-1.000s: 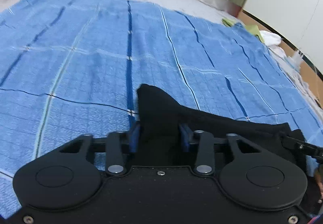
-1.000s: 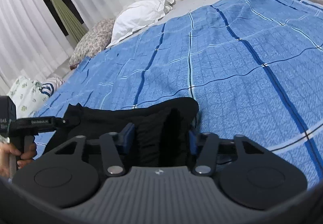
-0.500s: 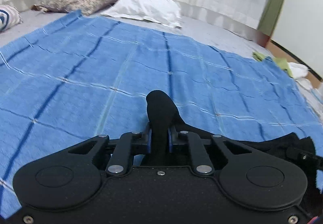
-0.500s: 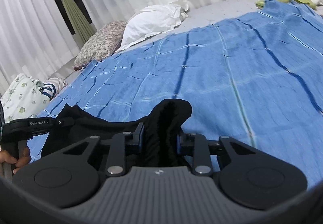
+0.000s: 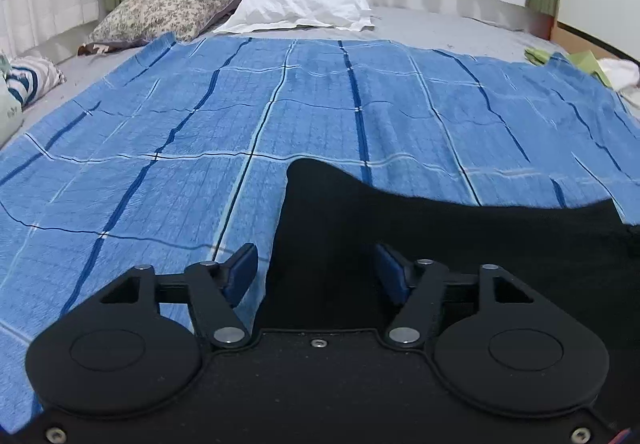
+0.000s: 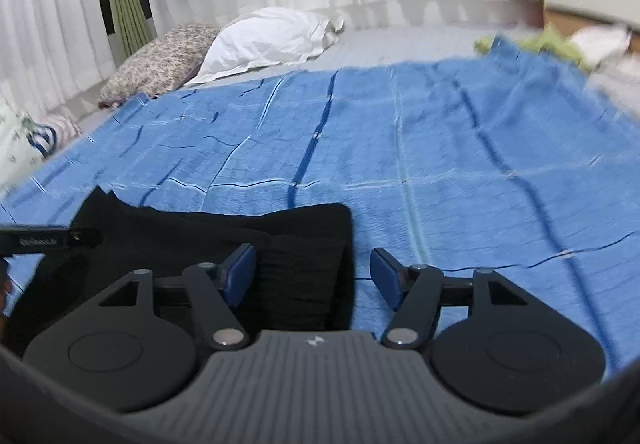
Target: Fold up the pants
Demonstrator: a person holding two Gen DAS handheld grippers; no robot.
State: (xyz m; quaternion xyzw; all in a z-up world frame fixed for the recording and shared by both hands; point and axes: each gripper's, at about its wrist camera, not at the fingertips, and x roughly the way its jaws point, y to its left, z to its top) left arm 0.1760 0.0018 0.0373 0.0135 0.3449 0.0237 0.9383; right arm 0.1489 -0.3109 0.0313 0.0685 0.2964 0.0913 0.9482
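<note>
Fingers [image 5: 240, 276] of left gripper [image 5: 316, 274] are spread and opening, black pants [image 5: 420, 244] lying between them unclamped. Right gripper [image 6: 312, 276] is likewise opening, pads off the pants' corner [image 6: 308, 244]. Pants are laid flat on blue plaid blanket [image 5: 280, 116] on the bed; both grippers are angled downward.

Pants [image 5: 440, 244] on blanket [image 5: 320, 124] at its near edge, two pillows [image 5: 304, 0] side by side behind blanket

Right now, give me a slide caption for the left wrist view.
Left tool opening over a corner of the black pants lying on the blue checked blanket, pads clear of the cloth.
</note>
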